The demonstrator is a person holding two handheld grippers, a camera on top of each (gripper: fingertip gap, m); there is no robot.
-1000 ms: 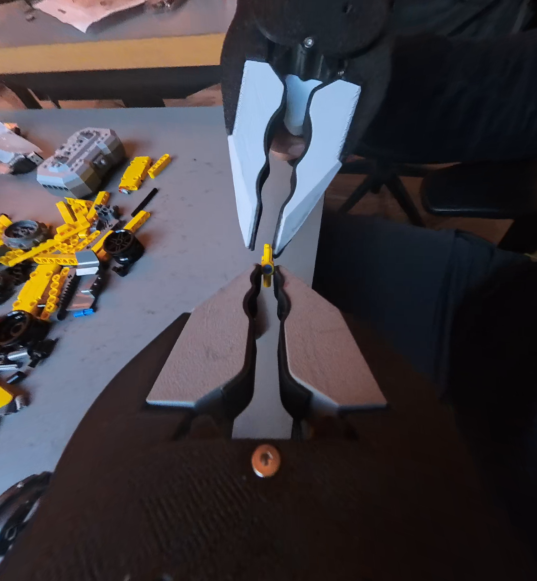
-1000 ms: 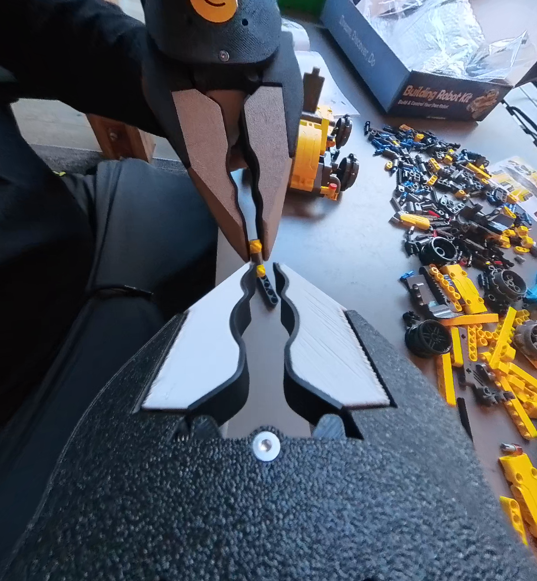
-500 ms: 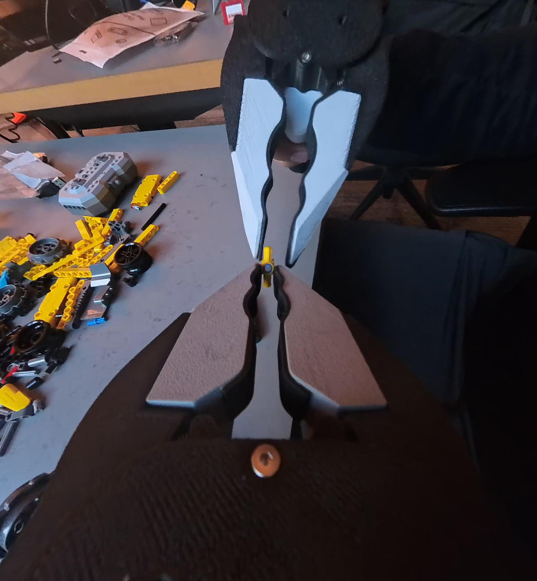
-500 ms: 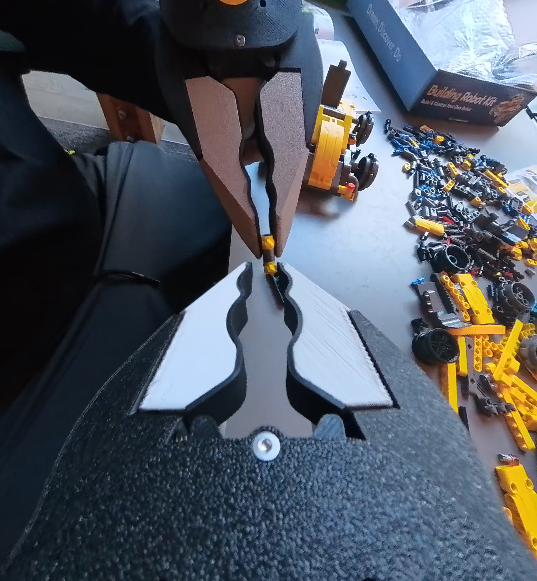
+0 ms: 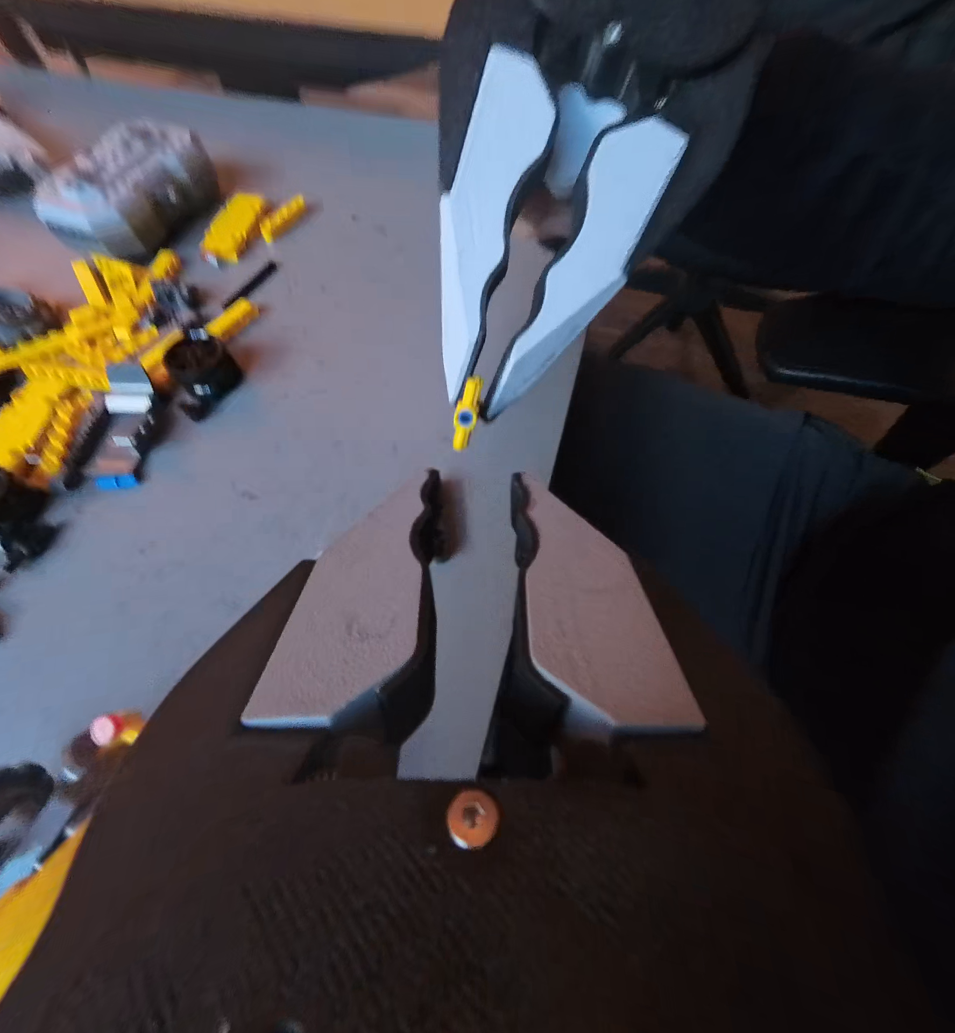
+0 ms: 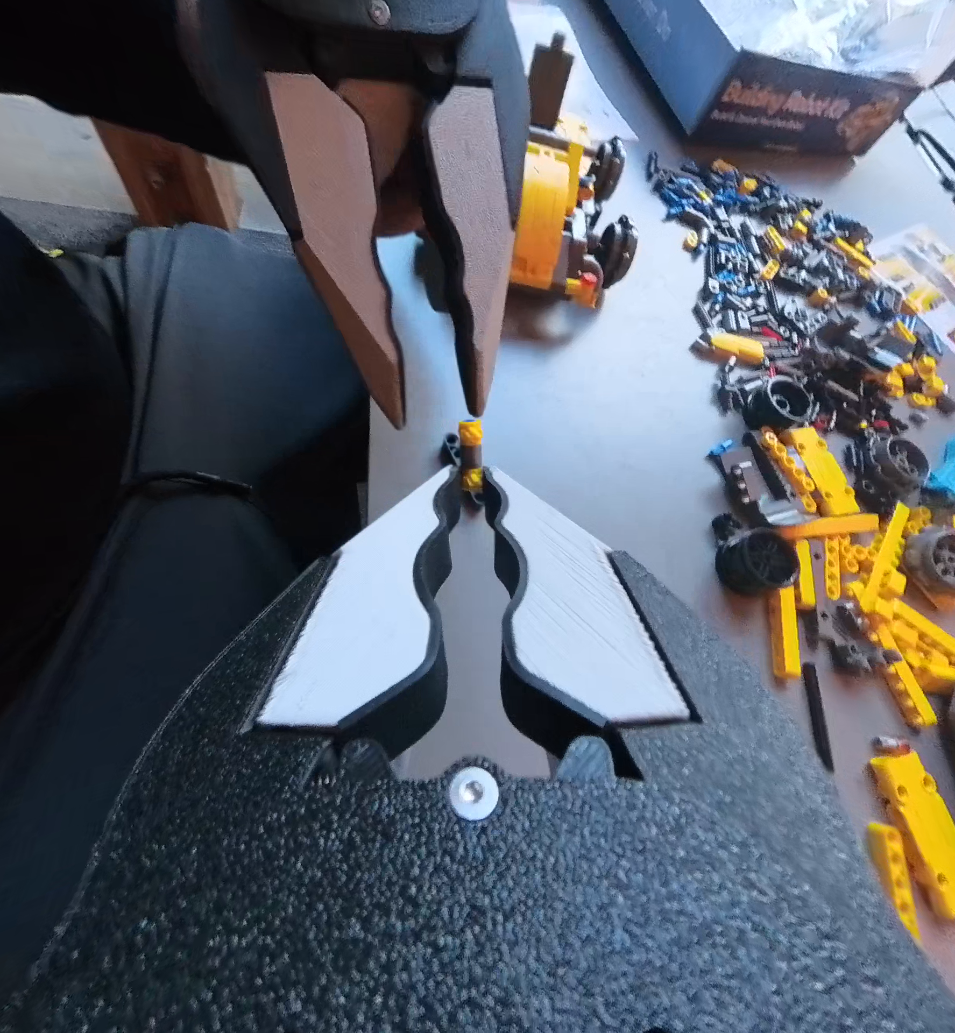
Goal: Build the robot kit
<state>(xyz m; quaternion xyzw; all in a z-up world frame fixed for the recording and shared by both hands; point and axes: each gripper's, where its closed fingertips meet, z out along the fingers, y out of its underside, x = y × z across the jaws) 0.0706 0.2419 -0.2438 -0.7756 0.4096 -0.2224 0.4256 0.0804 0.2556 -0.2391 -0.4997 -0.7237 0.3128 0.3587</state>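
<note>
- The small yellow piece with a dark middle is pinched at the tips of the right gripper, at frame centre; its back end is hidden between the fingers.
- The left gripper stands apart with its fingers spread; half a second ago it was clamping this piece.
- In the left wrist view the brick pile at left is blurred.
- The grey table is partly covered by dark clothing at the right side.

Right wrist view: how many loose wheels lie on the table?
4: far black tyre beside the small-parts pile, near black tyre below it, dark wheel and grey wheel to their right among yellow beams. More may be buried.
</note>
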